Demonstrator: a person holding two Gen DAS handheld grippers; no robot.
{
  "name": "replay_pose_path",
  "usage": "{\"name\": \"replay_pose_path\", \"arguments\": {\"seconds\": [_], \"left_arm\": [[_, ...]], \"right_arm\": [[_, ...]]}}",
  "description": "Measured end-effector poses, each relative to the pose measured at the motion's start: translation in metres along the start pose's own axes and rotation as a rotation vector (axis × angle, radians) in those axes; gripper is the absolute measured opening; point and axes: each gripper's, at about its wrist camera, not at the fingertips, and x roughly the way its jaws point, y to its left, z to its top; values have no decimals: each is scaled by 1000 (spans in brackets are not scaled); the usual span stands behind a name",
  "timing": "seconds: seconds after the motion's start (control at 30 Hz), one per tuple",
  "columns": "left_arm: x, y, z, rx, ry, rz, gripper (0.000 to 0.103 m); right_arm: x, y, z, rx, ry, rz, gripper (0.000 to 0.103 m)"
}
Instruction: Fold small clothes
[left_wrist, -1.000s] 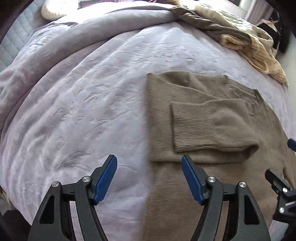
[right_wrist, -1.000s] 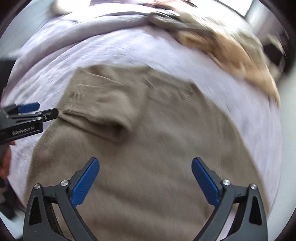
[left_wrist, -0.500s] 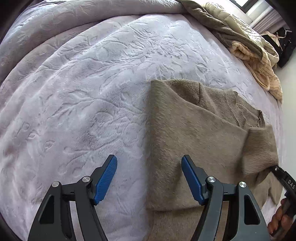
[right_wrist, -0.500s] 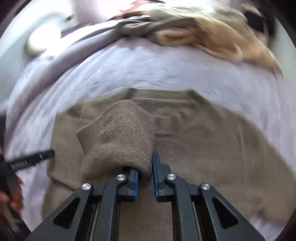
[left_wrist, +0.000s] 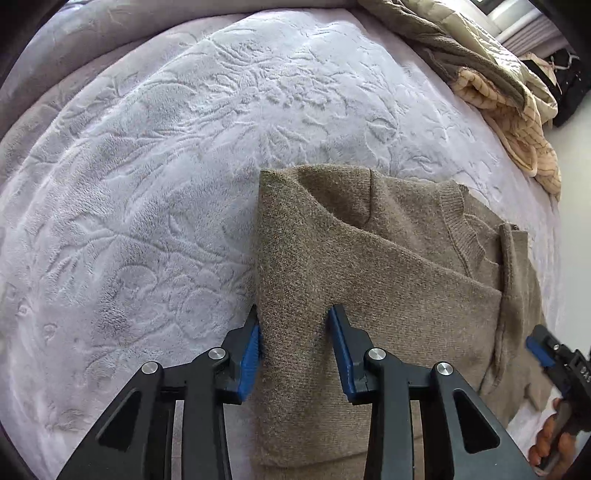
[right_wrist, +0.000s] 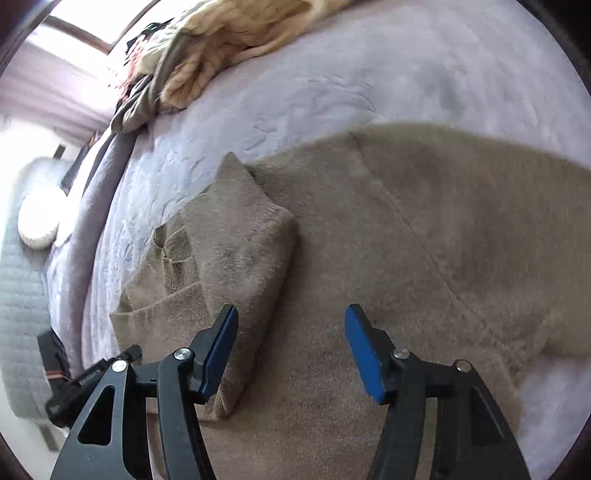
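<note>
A taupe knit sweater (left_wrist: 369, 280) lies on the lilac bedspread (left_wrist: 147, 184), its left sleeve folded across the chest. My left gripper (left_wrist: 295, 350) is partly open, its blue pads either side of the sweater's folded left edge. My right gripper (right_wrist: 291, 350) is open and empty, low over the sweater (right_wrist: 424, 240), just right of the folded sleeve (right_wrist: 240, 258). The right gripper's tip also shows in the left wrist view (left_wrist: 546, 354), at the sweater's right side. The left gripper shows in the right wrist view (right_wrist: 85, 376).
A heap of cream and olive clothes (left_wrist: 498, 85) lies at the bed's far right; it also shows in the right wrist view (right_wrist: 221, 48). A white pillow (right_wrist: 37, 218) lies by the headboard. The bed edge runs along the right of the left wrist view.
My right gripper carried the sleeve cuff across the sweater, let it go and opened. My left gripper moved forward and narrowed around the folded left edge.
</note>
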Motion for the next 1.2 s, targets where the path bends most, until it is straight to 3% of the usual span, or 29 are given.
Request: {"name": "replay_pose_path", "arguments": {"seconds": [0.07, 0.13, 0.17, 0.23, 0.27, 0.3, 0.33, 0.4, 0.43, 0.5, 0.53, 0.6, 0.63, 0.73, 0.8, 0.83, 0.87, 0.9, 1.03, 1.1, 1.17, 1.2], "left_arm": [[1, -7, 0, 28, -13, 59, 63], [4, -12, 0, 36, -27, 86, 68], [5, -14, 0, 33, -24, 83, 68], [8, -18, 1, 36, -26, 87, 68], [9, -20, 2, 44, -28, 89, 65], [10, -20, 2, 45, -32, 82, 59], [9, -19, 2, 41, -34, 58, 51], [8, -20, 2, 43, -38, 51, 51], [7, -20, 2, 48, -40, 53, 51], [6, -20, 2, 45, -43, 56, 53], [4, -17, 1, 41, -43, 60, 59], [0, -13, 2, 36, -59, 90, 72], [-2, -9, 5, 38, -67, 94, 74], [3, -3, 14, 23, -48, 66, 74], [10, -6, 21, 36, -47, 35, 50], [10, -8, 22, 44, -35, -4, 22], [8, -13, 25, 42, -30, -18, 14], [3, -15, 28, 50, -41, -15, 13], [-9, -5, 39, 80, -86, -31, 10], [2, 7, 39, 72, -72, -9, 10], [7, 19, 37, 47, -77, -36, 10], [5, 22, 37, 32, -81, -55, 10]], "right_arm": [[0, 42, 5, -210, -27, -87, 65], [11, 73, 7, -360, -42, -185, 65], [26, 88, 9, -433, -43, -277, 65], [63, 98, 16, -497, 16, -413, 63], [72, 92, 20, -471, 47, -406, 30], [72, 83, 26, -412, 56, -377, 10], [60, 72, 33, -338, 26, -306, 10], [20, 41, 38, -186, -96, -92, 10], [4, 24, 36, -145, -132, -69, 10], [-16, -29, 25, 20, -142, -20, 16], [-18, -52, 17, 113, -115, 17, 19], [-16, -99, -6, 293, -40, 56, 63], [-20, -115, -18, 352, -39, 68, 69], [-25, -132, -37, 440, -60, 187, 70], [-14, -132, -34, 492, -41, 215, 70], [-7, -132, -30, 506, -16, 194, 68], [-1, -128, -24, 497, 0, 171, 38], [0, -119, -17, 472, 4, 161, 8], [-27, -89, -1, 320, -79, 207, 7], [-19, -96, -7, 323, -62, 138, 7], [-3, -116, -20, 360, -19, 8, 9], [0, -131, -30, 401, -7, 19, 10]]}}
